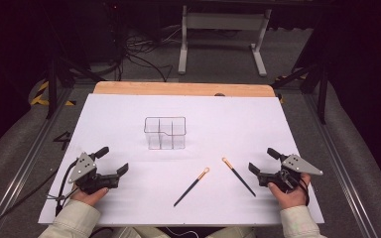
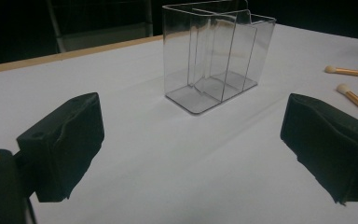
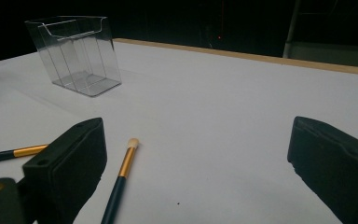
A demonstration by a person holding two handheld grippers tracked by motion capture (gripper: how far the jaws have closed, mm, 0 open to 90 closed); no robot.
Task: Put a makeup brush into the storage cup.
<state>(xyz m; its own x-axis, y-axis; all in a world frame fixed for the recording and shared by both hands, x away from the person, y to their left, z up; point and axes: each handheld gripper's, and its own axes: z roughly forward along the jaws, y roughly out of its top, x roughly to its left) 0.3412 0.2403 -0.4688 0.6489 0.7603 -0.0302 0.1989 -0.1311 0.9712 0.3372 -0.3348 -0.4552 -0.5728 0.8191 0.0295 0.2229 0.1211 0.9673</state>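
Makeup brushes, two of them, flat on the white table sheet (image 1: 129, 198) in the high view: left brush (image 1: 192, 186) and right brush (image 1: 238, 176), dark handles, gold ferrules, pale tips angled toward each other, well apart from the clear organizer (image 1: 165, 133) standing upright farther back near the middle. Left gripper (image 1: 112, 161) low at the left edge, jaws spread wide, nothing between them; right gripper (image 1: 262, 159) at the right, jaws likewise wide apart and empty, just beside the right brush but not touching. From the left gripper view: black jaws far apart at both sides over bare sheet, clear organizer (image 2: 216, 56) ahead with its dividers showing, both brush heads at the right edge, right brush (image 2: 349, 71) behind left brush (image 2: 354, 98). From the right gripper view: jaws gaping, holding nothing; right brush (image 3: 121, 175) lying between them close to the left-hand jaw, left brush (image 3: 14, 153) partly hidden behind that jaw, clear organizer (image 3: 77, 53) at upper left, wooden table edge (image 3: 261, 58) beyond
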